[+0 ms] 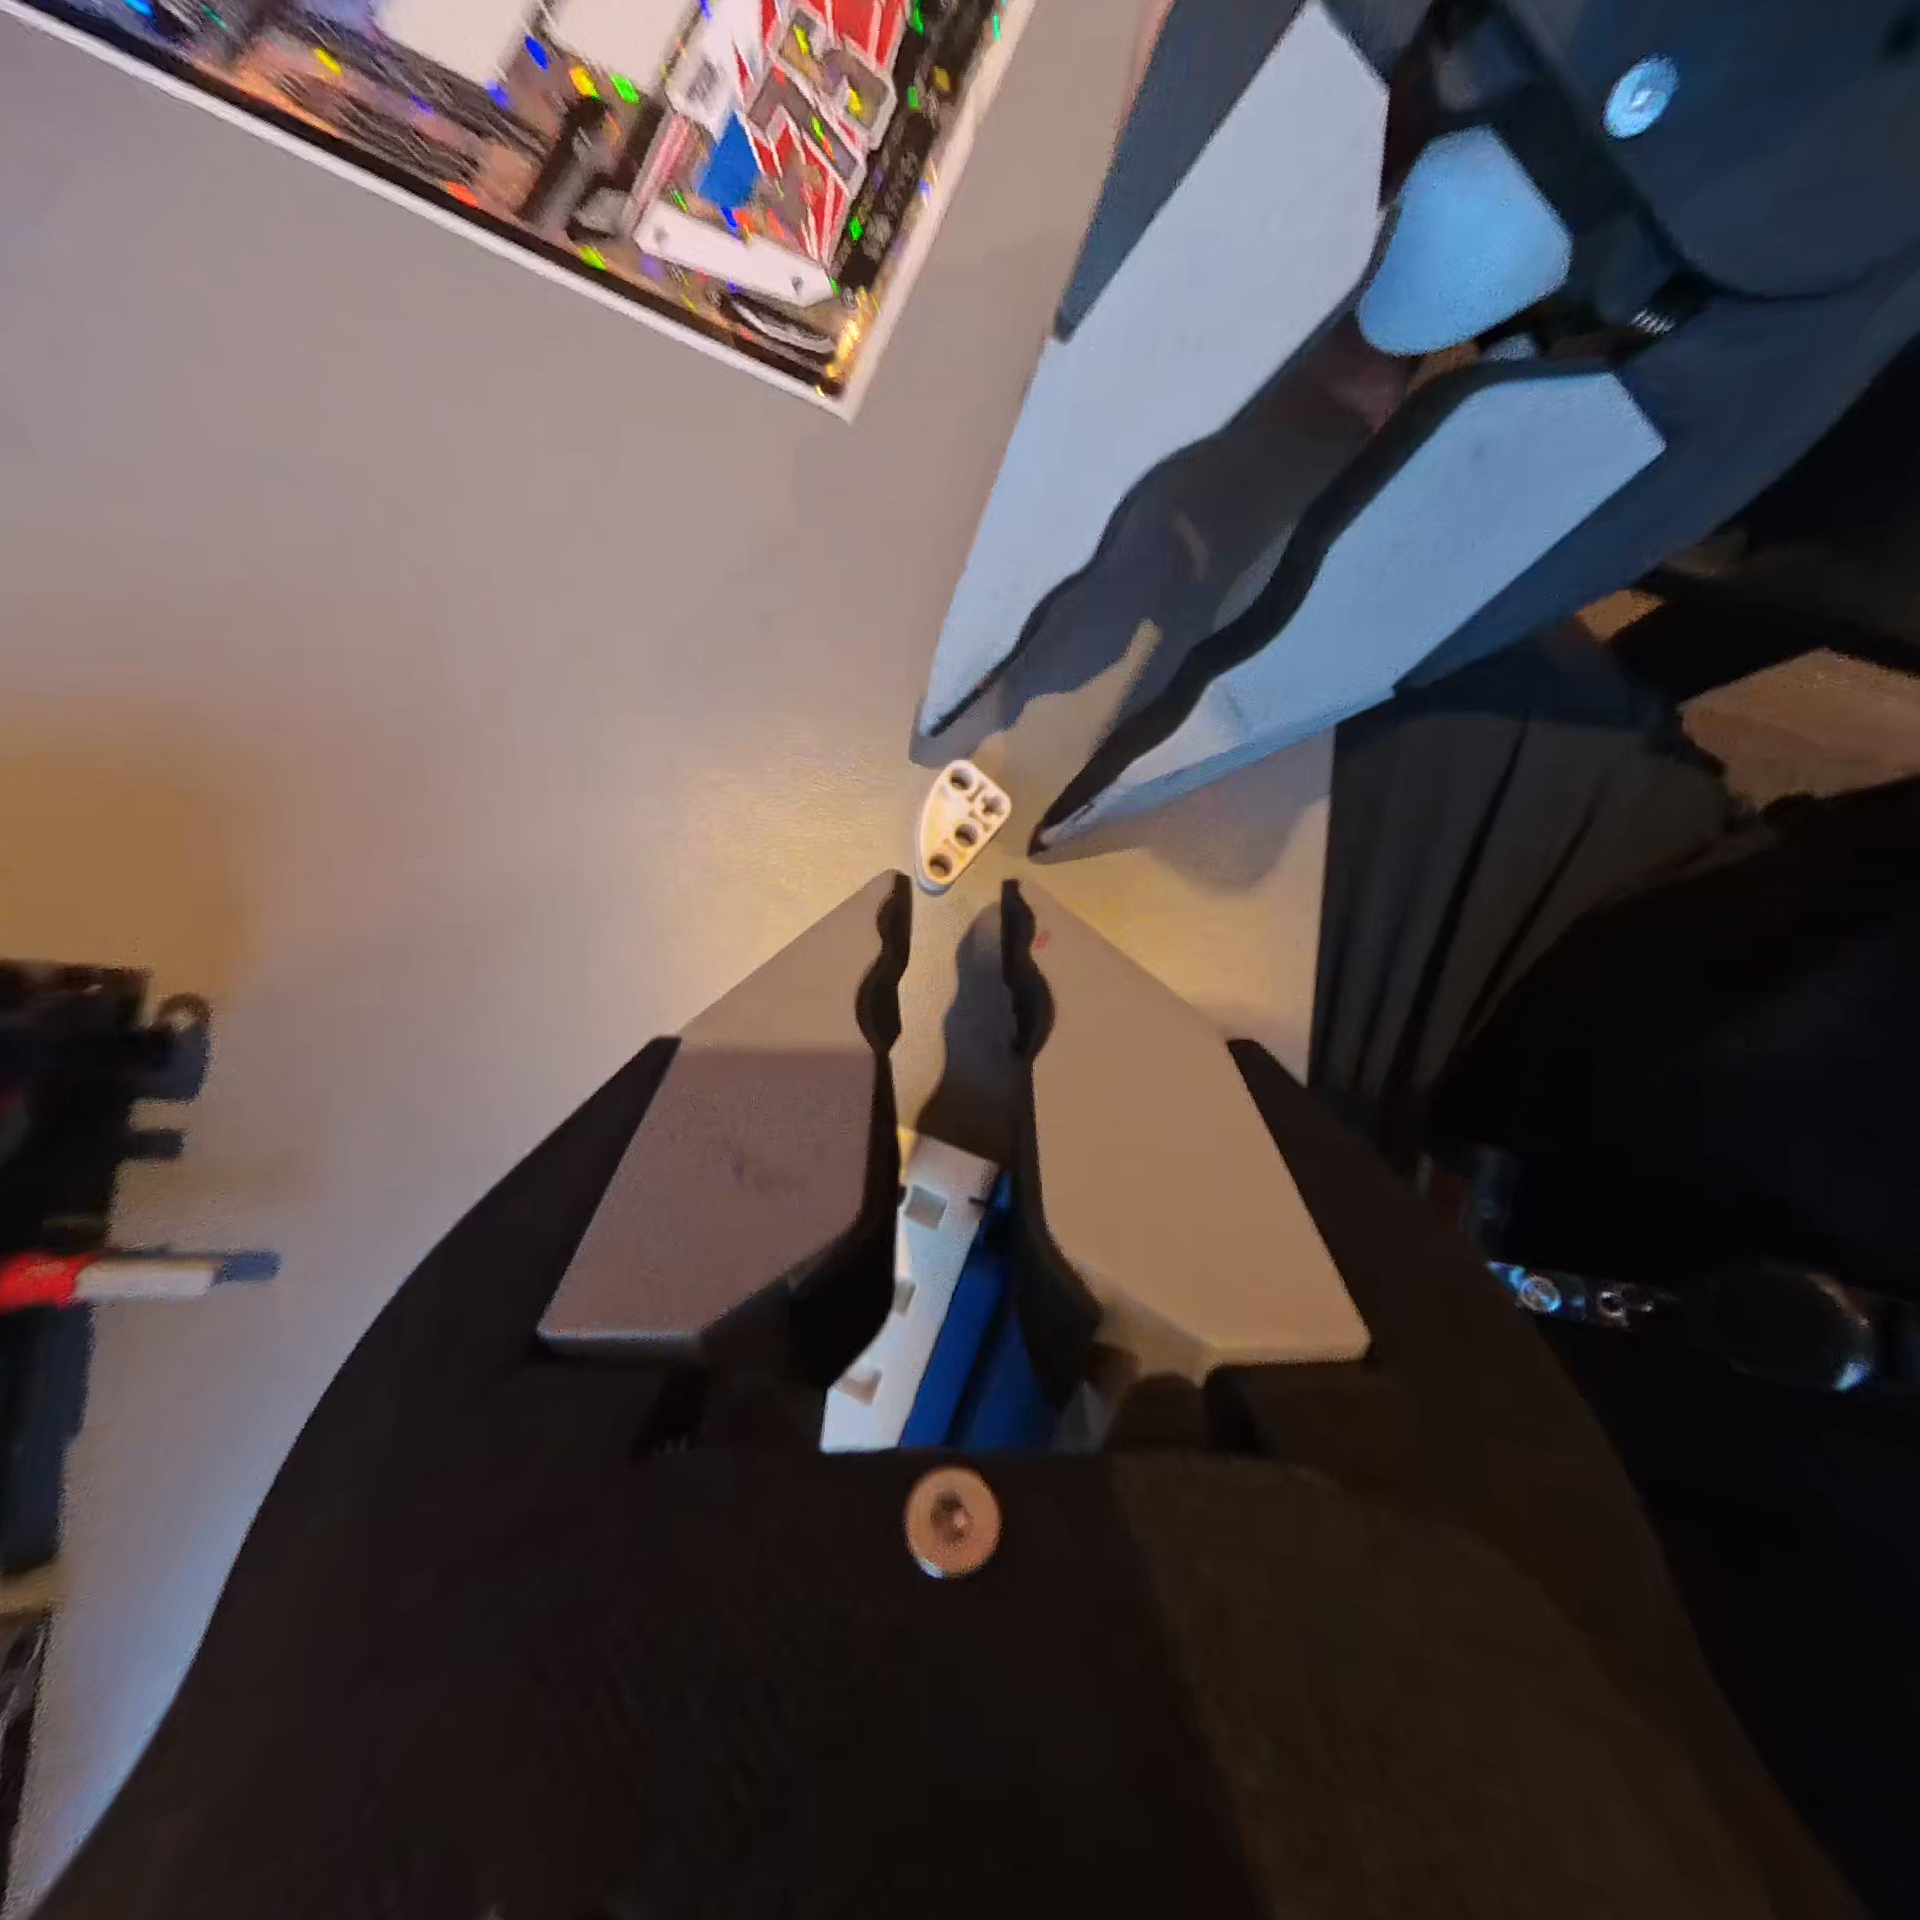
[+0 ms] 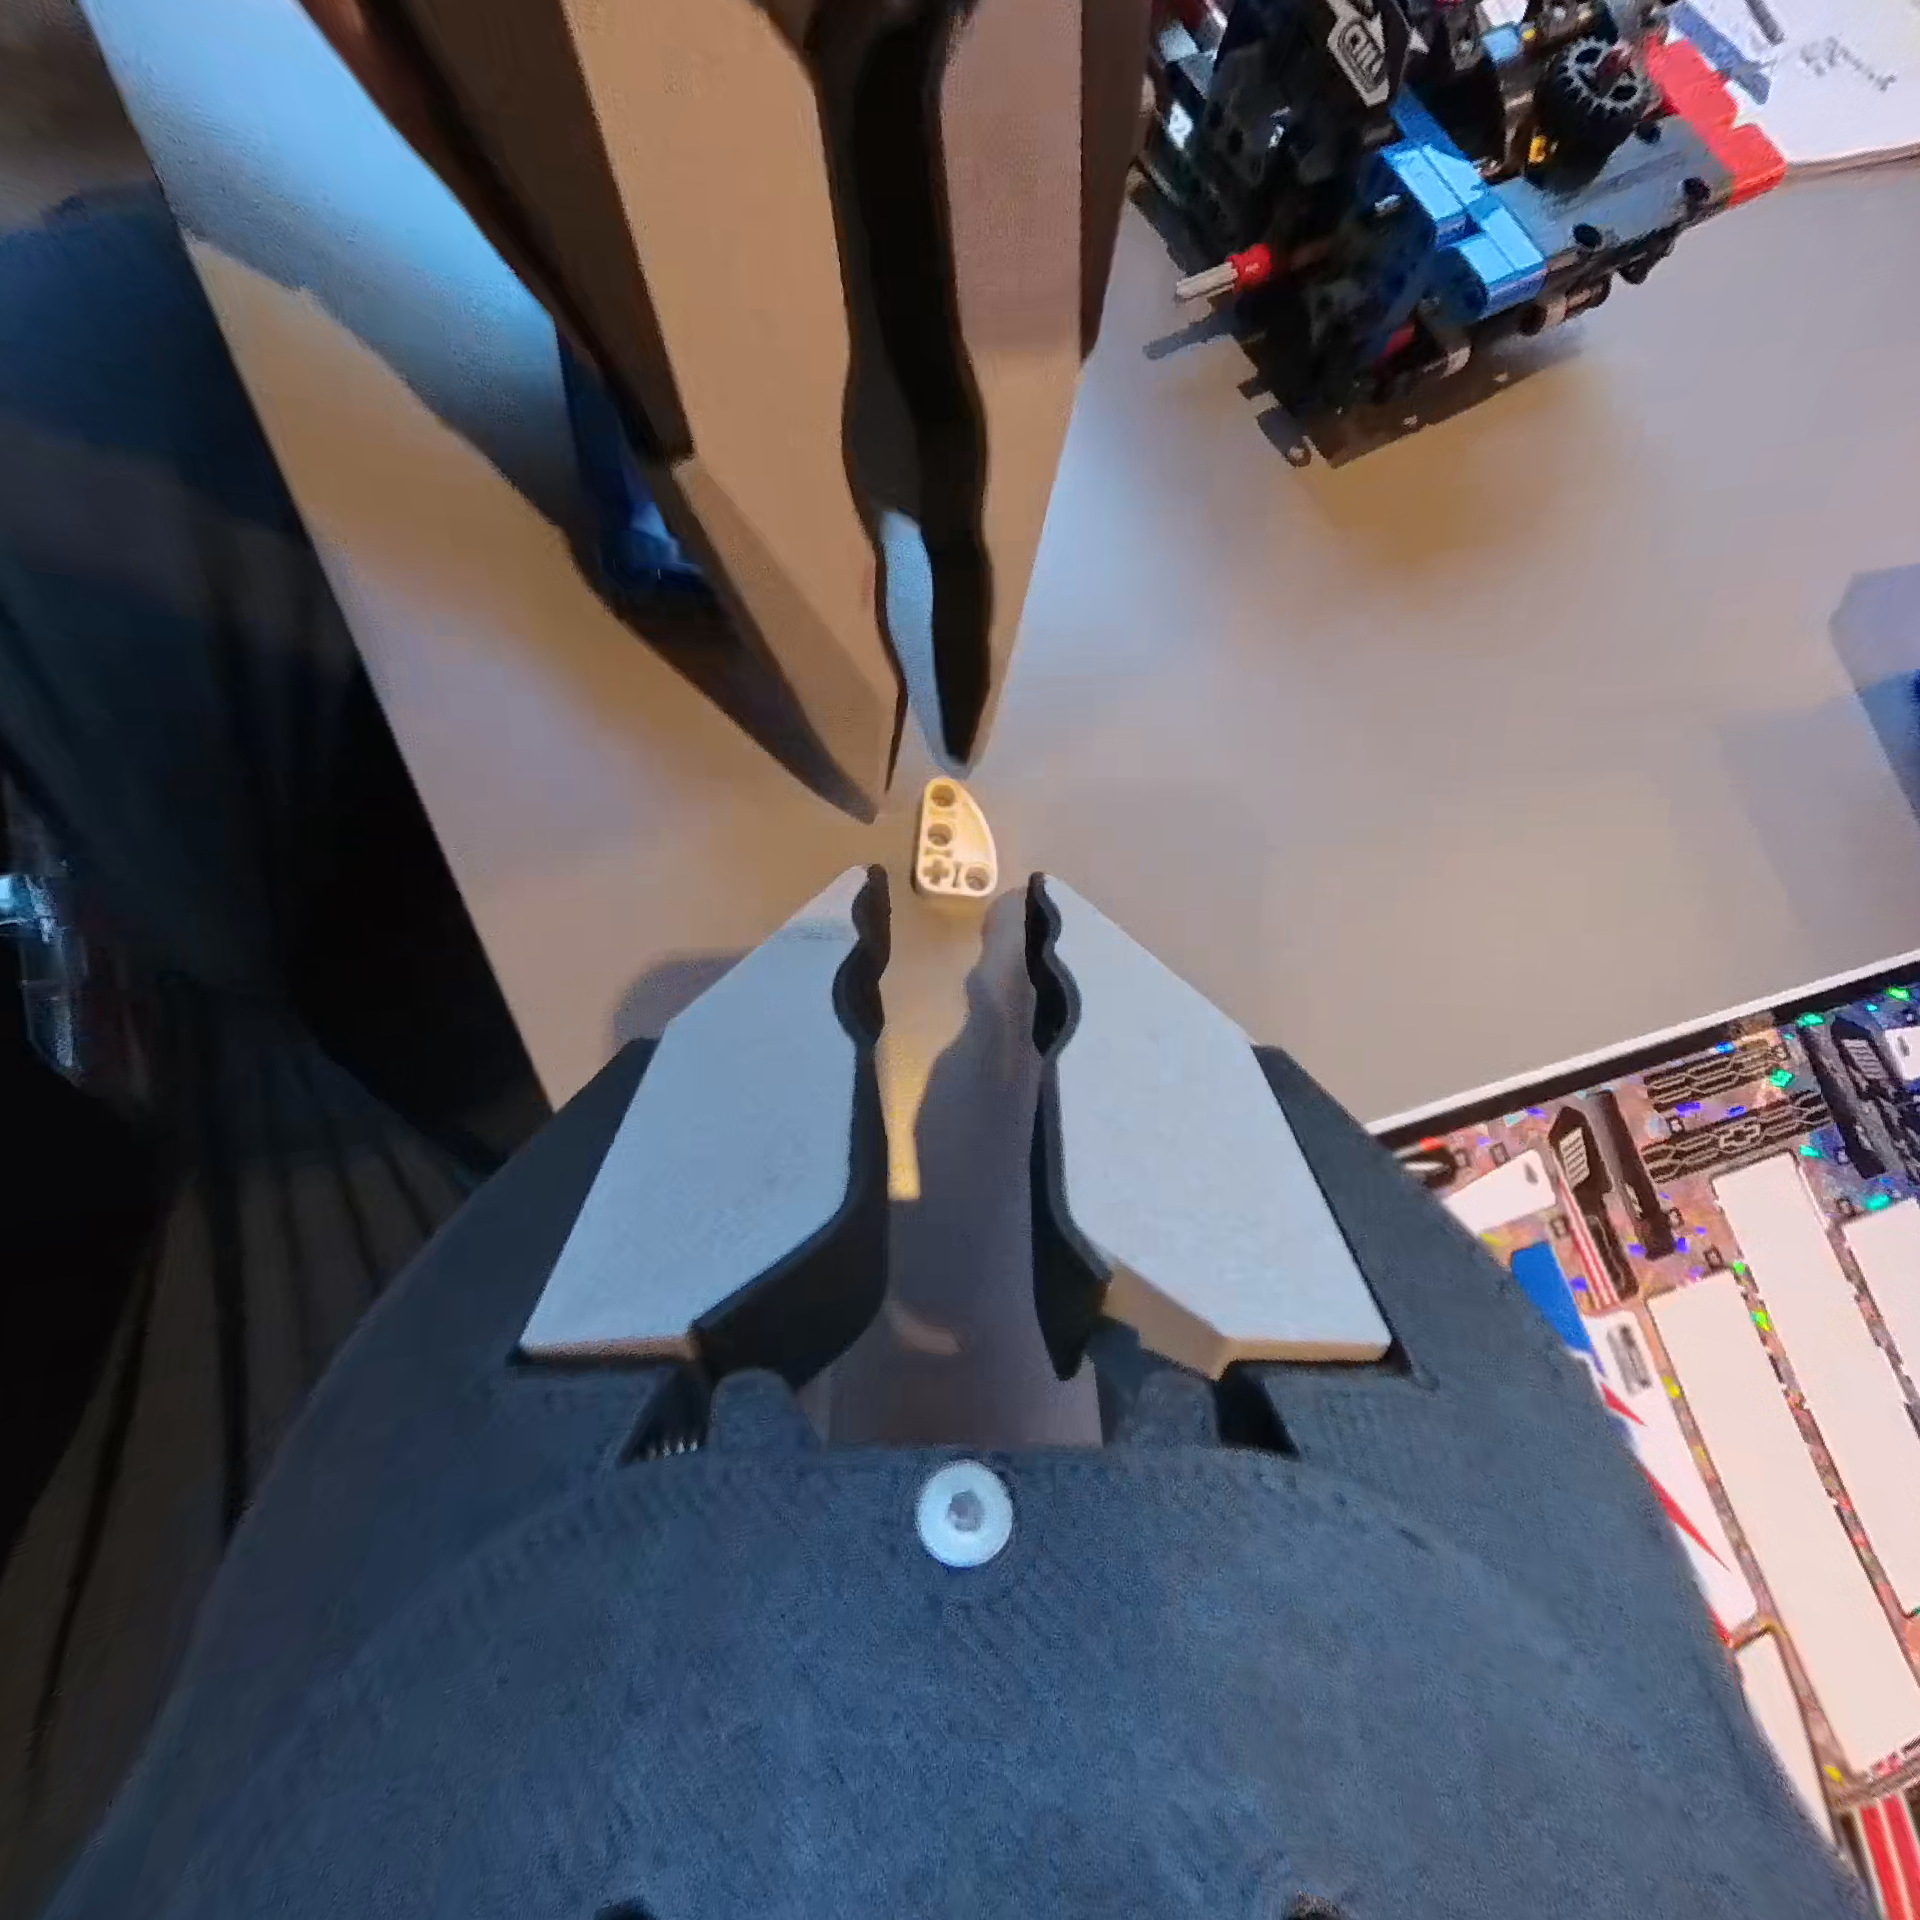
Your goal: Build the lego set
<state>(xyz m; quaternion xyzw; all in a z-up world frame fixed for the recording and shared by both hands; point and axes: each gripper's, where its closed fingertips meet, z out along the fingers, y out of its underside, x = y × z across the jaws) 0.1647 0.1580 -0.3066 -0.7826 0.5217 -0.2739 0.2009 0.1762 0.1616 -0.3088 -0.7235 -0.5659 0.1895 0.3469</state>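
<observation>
Left gripper (image 1: 956, 888) agape | right gripper (image 2: 954, 883) agape | white wedge-shaped lego piece (image 2: 953, 836), holed, flat between them

Pale tabletop (image 2: 1351, 727), perhaps warm-lit.

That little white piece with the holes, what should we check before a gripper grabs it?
1. White piece lies flat on the table, nothing on top: ok.
2. Right gripper open, its gap wider than the piece: ok.
3. Left gripper open: ok.
4. Neither gripper holds another piece: ok.
5. The two grippers point at the piece from opposite sides, tips close together, so they might bump: not ok.
6. Where the piece goes on the half-built model: cannot tell.
</observation>
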